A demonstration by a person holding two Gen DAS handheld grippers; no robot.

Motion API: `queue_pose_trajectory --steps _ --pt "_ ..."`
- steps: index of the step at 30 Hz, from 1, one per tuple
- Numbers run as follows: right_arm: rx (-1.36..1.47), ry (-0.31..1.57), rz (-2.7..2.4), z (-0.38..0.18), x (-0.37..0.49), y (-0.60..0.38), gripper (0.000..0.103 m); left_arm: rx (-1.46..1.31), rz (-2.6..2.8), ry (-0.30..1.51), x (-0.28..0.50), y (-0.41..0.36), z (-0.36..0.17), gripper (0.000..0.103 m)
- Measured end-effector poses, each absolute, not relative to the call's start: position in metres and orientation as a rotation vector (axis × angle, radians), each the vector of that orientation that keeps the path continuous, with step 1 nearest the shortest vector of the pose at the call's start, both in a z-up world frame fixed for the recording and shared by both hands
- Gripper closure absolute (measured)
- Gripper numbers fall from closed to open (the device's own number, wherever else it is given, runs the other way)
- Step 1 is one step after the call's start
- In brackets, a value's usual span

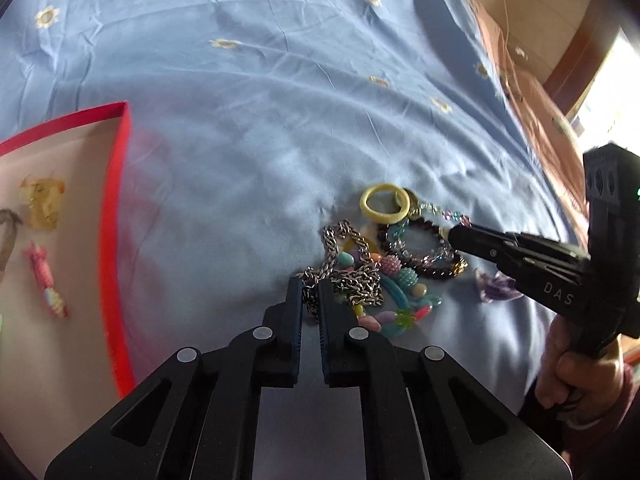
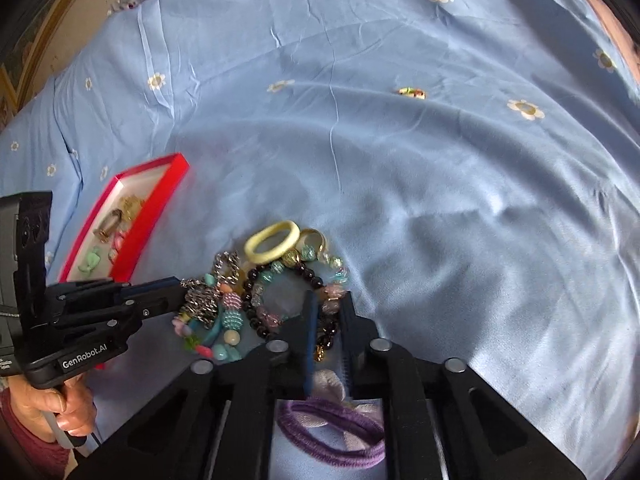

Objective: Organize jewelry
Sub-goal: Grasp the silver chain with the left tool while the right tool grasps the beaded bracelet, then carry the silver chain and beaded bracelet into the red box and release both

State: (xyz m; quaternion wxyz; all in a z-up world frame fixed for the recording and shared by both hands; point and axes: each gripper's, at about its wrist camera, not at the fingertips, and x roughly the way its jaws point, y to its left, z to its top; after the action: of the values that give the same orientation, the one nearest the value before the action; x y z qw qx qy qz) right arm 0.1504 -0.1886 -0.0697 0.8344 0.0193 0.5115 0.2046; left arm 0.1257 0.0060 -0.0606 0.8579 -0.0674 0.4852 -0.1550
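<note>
A pile of jewelry lies on a blue bedsheet: a silver chain [image 1: 352, 268], colourful bead strands [image 1: 400, 304], a dark bead bracelet [image 1: 432, 268] and a pale yellow ring [image 1: 385, 203]. My left gripper [image 1: 310, 294] is nearly shut, its fingers around the chain's near end. In the right wrist view my right gripper [image 2: 329, 312] is closed on the dark bead bracelet [image 2: 280, 316]. A red-rimmed box [image 1: 116, 208] at the left holds a few pieces.
A purple hair tie with a pale bow [image 2: 332, 424] lies under the right gripper. A small coloured item [image 2: 412, 92] lies far off on the sheet. Brown bedding [image 1: 532, 112] borders the sheet at the right.
</note>
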Motion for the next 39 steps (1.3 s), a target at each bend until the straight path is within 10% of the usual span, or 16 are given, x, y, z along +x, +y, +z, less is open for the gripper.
queue_pose_trajectory --steps 39 --pt "0.046 0.951 0.734 0.003 0.103 -0.076 0.094 -0.359 -0.173 0.711 0.029 0.137 0.051 0.098"
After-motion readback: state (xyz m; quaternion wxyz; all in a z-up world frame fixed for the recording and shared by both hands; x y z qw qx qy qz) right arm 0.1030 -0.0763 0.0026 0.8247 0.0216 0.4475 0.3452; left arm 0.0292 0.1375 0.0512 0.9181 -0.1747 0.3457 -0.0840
